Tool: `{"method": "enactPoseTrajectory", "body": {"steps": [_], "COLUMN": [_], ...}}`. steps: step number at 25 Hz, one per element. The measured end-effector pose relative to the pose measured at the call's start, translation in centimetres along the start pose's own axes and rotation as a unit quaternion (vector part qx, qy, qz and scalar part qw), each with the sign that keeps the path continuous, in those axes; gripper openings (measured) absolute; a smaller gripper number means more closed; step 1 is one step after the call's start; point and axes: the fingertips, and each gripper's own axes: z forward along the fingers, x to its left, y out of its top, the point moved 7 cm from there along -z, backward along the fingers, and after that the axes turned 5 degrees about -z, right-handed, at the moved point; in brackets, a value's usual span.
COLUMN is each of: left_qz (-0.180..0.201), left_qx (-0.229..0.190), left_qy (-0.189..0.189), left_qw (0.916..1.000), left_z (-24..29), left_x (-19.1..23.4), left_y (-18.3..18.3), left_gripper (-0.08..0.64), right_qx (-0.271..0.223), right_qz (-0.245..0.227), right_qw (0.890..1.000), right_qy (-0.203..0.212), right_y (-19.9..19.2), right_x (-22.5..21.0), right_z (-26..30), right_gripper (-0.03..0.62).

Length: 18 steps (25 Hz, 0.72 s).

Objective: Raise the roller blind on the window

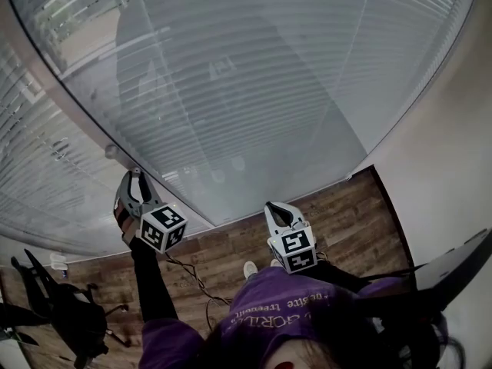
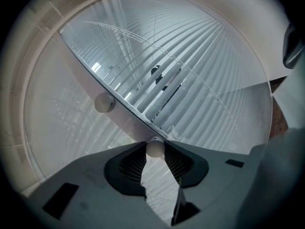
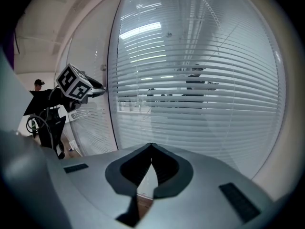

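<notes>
The window blind [image 1: 254, 91] is a slatted one behind glass, with its slats down to the floor. A white frame post [image 1: 81, 118] divides the panes. My left gripper [image 1: 136, 174] is raised to this post and is shut on a small white round knob [image 2: 155, 148] that sits between its tips. A second white knob [image 2: 104, 102] sits on the post a little further up, also visible in the head view as the upper knob [image 1: 111, 151]. My right gripper [image 1: 285, 209] hangs lower, in front of the glass, shut and with nothing in it [image 3: 151, 145]. The left gripper [image 3: 101, 91] shows at the left of the right gripper view.
Wooden floor [image 1: 346, 214] runs along the foot of the glass. A black office chair [image 1: 69, 321] stands at the lower left and a cable [image 1: 192, 277] lies on the floor. A plain white wall [image 1: 446, 144] meets the window at the right.
</notes>
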Motion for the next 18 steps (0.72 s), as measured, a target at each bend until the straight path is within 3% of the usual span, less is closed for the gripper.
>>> {"method": "enactPoseTrajectory", "body": {"steps": [12,18], "left_qz": [0.057,0.061], "left_qx": [0.004,0.005], "left_qy": [0.012,0.015], "left_qw": [0.9983,0.9980], "left_z": [0.12,-0.08], "left_x": [-0.32,-0.40], "left_y": [0.09,0.25], "left_gripper": [0.115,0.115], "right_qx": [0.001,0.001], "right_qz": [-0.005,-0.003], "right_qw": [1.000,1.000], "right_qy": [-0.002,-0.004], "right_y": [0.04,-0.08], "right_x": [-0.05,-0.21], "right_z": [0.12,-0.05], "right_gripper": [-0.002,-0.002]}}
